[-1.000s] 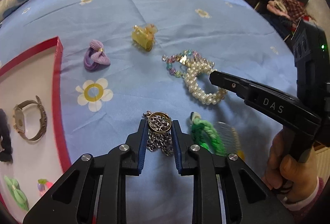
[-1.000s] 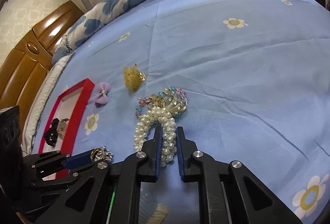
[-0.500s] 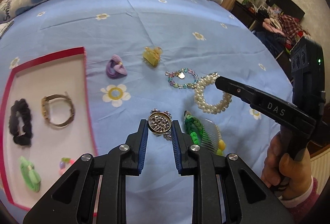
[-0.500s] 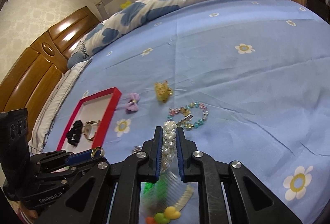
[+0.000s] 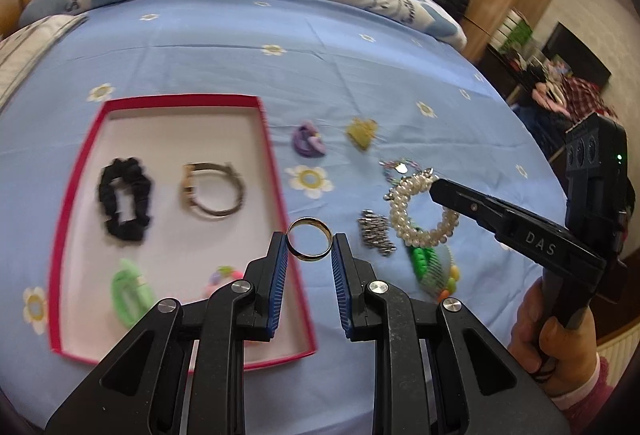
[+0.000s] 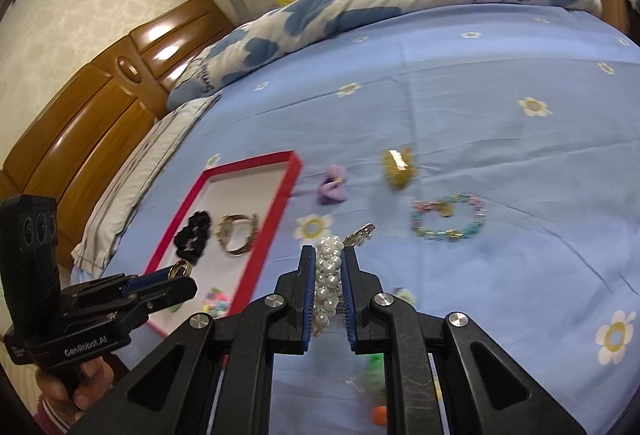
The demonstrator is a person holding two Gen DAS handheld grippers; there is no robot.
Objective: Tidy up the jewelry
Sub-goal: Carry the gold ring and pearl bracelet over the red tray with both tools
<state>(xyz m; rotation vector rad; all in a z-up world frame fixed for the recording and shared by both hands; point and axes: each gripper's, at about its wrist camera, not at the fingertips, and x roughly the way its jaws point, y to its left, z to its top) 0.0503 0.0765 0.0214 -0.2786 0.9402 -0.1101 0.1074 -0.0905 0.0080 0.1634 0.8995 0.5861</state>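
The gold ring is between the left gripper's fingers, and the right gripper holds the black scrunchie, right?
Not quite. The right gripper holds the pearl bracelet, as the right wrist view shows. The black scrunchie lies in the red tray. The gold ring part is correct.

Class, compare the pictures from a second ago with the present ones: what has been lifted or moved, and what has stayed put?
The left tool has lifted the gold ring clear of the silver chain toward the red tray. The right tool has raised the pearl bracelet off the blue sheet. The tray's contents, purple bow, yellow clip and pastel bead bracelet are unmoved.
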